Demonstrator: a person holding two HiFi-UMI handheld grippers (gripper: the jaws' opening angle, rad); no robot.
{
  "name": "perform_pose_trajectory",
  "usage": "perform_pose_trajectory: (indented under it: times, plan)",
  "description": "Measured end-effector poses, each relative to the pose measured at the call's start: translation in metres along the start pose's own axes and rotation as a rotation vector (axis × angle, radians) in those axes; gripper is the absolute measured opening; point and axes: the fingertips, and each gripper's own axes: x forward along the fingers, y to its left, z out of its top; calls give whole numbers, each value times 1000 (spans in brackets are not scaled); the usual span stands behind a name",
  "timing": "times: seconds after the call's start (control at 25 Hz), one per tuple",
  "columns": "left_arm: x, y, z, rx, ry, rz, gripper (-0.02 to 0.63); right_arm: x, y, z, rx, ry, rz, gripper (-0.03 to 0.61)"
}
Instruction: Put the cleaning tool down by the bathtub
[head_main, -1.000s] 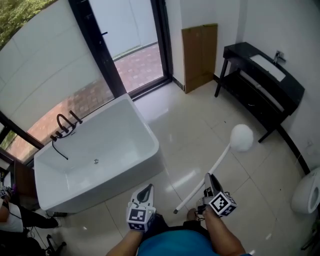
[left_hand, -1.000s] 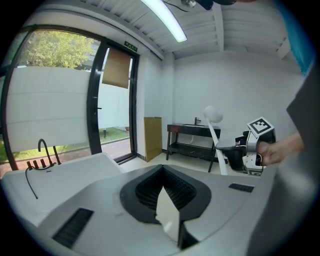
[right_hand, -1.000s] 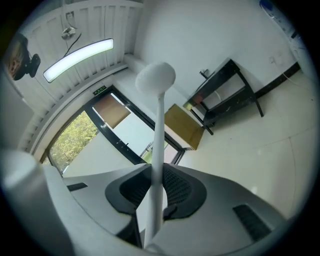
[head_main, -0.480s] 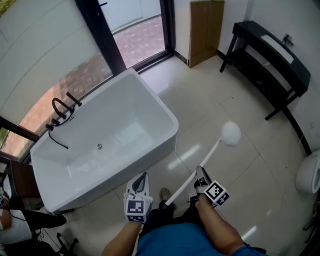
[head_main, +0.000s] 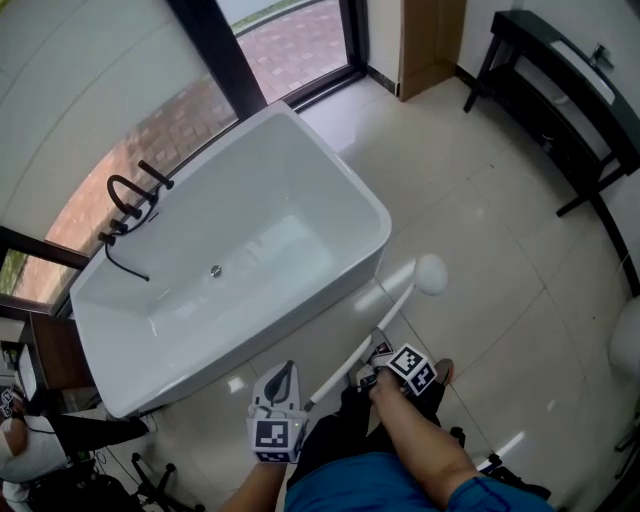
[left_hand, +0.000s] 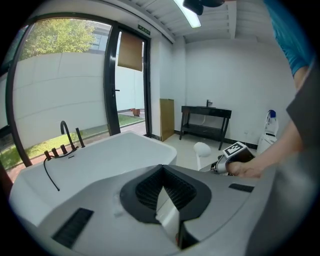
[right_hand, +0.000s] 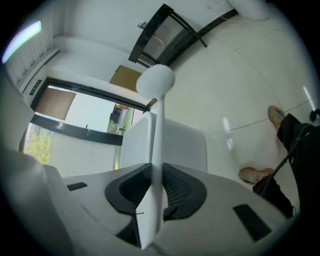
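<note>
Right gripper clamped on the handle of the cleaning tool, long axis running forward to its round head; bathtub just left of it; left gripper closed, empty

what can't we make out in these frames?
- Tool head: the head view looks steeply down, so whether it touches the floor or the tub is unclear.
- Handle where the right tongs clamp it: hidden in the head view by the marker cube.
- Black table: head view, cut off by the top-right edge.
- White fixture: head view, cut by the right edge, too little to identify.
</note>
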Motion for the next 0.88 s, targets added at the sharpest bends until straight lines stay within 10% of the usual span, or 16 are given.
perform_pose_trajectory:
  times: [0.88]
  plan:
    - [143, 42, -100, -86, 54, 41, -12, 137, -83, -15, 64, -5, -111, 91]
